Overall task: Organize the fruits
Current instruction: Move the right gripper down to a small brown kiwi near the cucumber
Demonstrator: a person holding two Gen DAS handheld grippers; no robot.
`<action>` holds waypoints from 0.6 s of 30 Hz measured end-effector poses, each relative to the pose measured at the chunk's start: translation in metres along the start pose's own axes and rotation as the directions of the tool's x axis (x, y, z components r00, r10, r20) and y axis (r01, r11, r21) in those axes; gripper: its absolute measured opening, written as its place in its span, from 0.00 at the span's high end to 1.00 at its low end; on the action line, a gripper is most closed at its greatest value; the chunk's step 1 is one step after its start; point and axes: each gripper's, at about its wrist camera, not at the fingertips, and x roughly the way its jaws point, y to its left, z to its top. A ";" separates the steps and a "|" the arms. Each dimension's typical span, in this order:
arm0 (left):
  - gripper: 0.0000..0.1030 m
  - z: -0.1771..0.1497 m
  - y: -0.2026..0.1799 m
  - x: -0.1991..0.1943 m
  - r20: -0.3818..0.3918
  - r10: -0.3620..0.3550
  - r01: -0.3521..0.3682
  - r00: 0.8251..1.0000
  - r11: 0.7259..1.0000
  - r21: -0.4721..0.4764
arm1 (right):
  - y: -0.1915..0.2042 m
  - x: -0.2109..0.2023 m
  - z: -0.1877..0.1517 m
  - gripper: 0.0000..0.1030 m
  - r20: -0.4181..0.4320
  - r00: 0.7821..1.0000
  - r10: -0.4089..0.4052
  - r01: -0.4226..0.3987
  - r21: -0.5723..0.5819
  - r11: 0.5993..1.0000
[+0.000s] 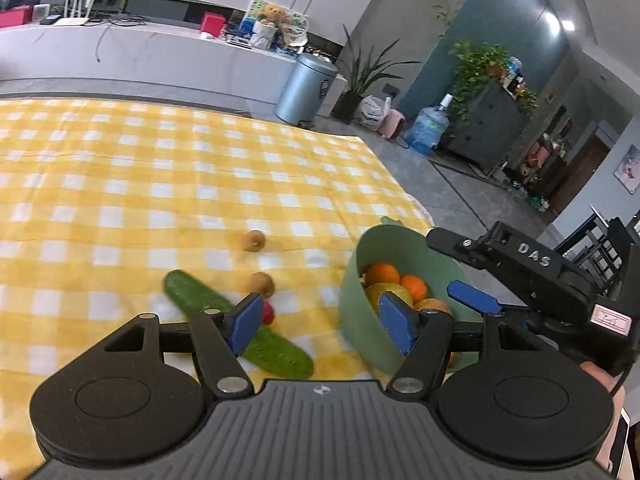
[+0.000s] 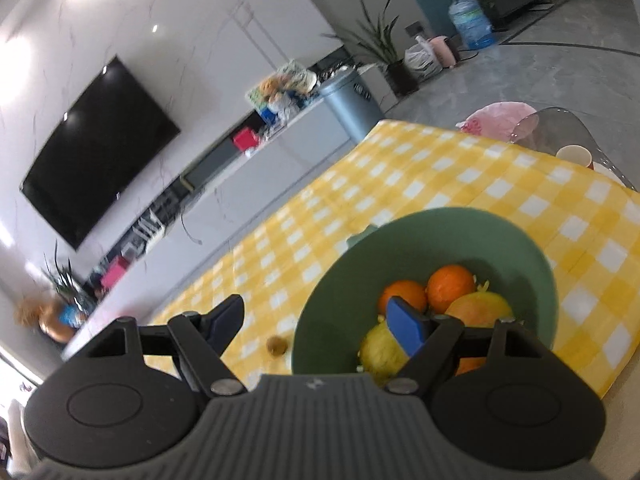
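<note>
A green bowl (image 1: 362,320) stands on the yellow checked tablecloth (image 1: 120,184) and holds oranges (image 1: 382,274) and yellow fruit. A cucumber (image 1: 192,294), two small brown fruits (image 1: 254,240) and a small red fruit (image 1: 268,313) lie left of the bowl. My left gripper (image 1: 320,322) is open and empty, above the cloth between the cucumber and the bowl. My right gripper (image 2: 320,330) is open and empty over the bowl's (image 2: 320,320) near rim; it also shows in the left wrist view (image 1: 480,300). One brown fruit (image 2: 277,346) lies beside the bowl.
The table's right edge runs close behind the bowl. A pink bowl (image 2: 496,118), a clear dish (image 2: 560,128) and a cup (image 2: 574,156) sit at the far corner. A bin (image 1: 304,88), plants and a water jug (image 1: 428,126) stand on the floor beyond.
</note>
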 end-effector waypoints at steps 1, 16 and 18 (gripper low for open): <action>0.25 -0.001 0.001 -0.003 -0.001 0.009 -0.009 1.000 1.000 -0.003 | 0.004 0.002 -0.002 0.26 -0.011 1.000 -0.004 0.003 -0.012 1.000; 0.25 -0.004 0.048 -0.037 0.016 0.187 -0.185 0.982 0.979 -0.080 | 0.070 0.024 -0.058 0.52 -0.138 0.990 0.029 -0.061 -0.231 0.971; 0.25 -0.003 0.059 -0.040 0.027 0.203 -0.200 0.979 0.975 -0.094 | 0.076 0.030 -0.065 0.55 -0.160 0.987 0.021 -0.060 -0.246 0.967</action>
